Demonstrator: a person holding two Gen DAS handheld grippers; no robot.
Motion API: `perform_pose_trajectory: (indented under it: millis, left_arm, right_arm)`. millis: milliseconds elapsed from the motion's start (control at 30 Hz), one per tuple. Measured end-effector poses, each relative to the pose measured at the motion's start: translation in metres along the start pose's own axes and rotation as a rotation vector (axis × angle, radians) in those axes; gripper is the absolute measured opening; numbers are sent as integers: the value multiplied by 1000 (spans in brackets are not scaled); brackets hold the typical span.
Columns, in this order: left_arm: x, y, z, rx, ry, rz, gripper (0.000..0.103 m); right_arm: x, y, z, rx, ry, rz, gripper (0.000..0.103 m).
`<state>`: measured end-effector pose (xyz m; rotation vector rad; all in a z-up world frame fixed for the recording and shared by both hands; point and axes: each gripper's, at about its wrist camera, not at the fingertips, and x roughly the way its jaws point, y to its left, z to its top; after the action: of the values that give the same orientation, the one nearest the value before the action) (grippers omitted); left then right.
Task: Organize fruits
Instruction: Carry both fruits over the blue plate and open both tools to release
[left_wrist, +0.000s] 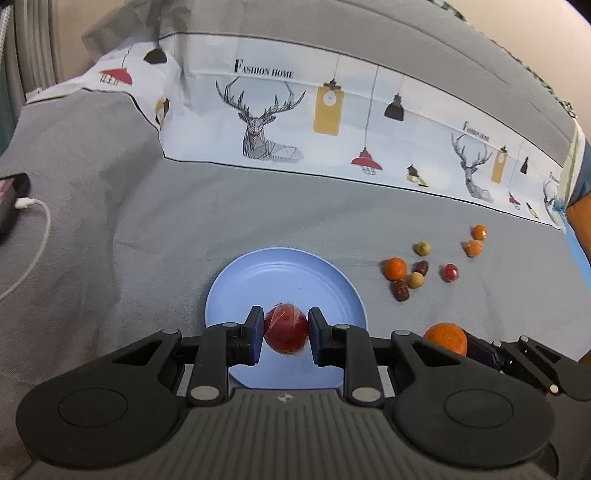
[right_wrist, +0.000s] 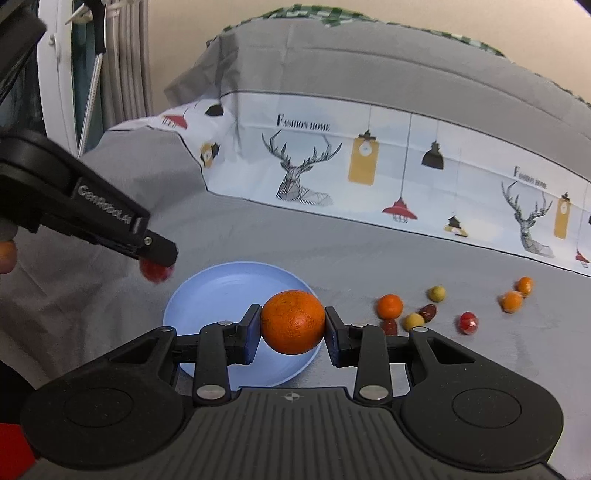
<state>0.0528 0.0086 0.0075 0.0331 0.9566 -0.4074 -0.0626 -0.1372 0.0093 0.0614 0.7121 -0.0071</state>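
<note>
The red fruit, wrapped in clear film, was clamped between the blue pads of the left gripper and hung over the near half of the blue plate, apparently above its surface rather than resting on it. The large orange was pinched the same way in the right gripper, over the plate's near right edge. The plate itself held nothing yet.

Loose fruit lay on the grey cloth to the right of the plate: a small orange, two dark red dates, two pale yellowish round fruits, another wrapped red one, and two more small oranges farther right. A deer-print sheet ran along the far side; a white cable trailed at the far left.

Both tools crowded the same plate, so their fingers could knock together on the way down. The film looked slippery, and a round fruit let go from any height would likely roll off the shallow rim. The orange, being nearest the edge, seemed most at risk.

Both grippers pointed forward and down, the left one approaching from the plate's left, the right one just beside it.
</note>
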Motion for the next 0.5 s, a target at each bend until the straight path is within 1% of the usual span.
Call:
perform_pose_trajectory:
  millis: [167, 267, 500]
  left_arm:
    - [30, 1, 7, 13, 21, 34, 28]
    - [49, 3, 8, 10, 43, 42, 28]
    - [99, 11, 11, -6, 156, 110, 28]
  right_arm:
    - [28, 2, 2, -13, 38, 12, 37]
    - [47, 2, 1, -14, 70, 18, 37]
    - [81, 1, -7, -15, 135, 42, 37]
